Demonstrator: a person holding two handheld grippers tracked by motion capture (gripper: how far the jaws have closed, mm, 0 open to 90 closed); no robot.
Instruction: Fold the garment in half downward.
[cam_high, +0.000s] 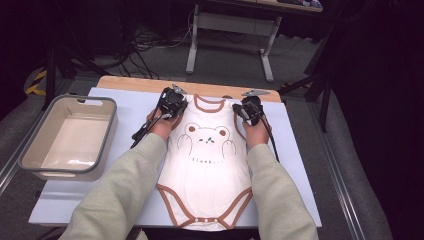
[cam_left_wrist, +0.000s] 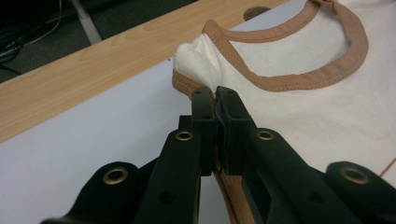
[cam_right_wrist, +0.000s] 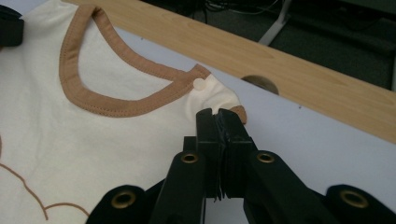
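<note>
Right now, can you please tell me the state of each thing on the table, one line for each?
Baby bodysuit: lying flat, front up, crotch snaps closed, both shoulders pinched.
Left gripper: shut on the bodysuit's shoulder.
Right gripper: shut on the other shoulder.
Grey bin: upright, empty, beside the bodysuit.

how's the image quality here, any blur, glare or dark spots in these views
High view: the bodysuit and white table are evenly lit, the room behind falls dark, edges slightly soft. Left gripper view: the left gripper and pinched shoulder are sharp, the near jaw bases blurred. Right gripper view: the right gripper sharp, the floor behind dim; no glare.
</note>
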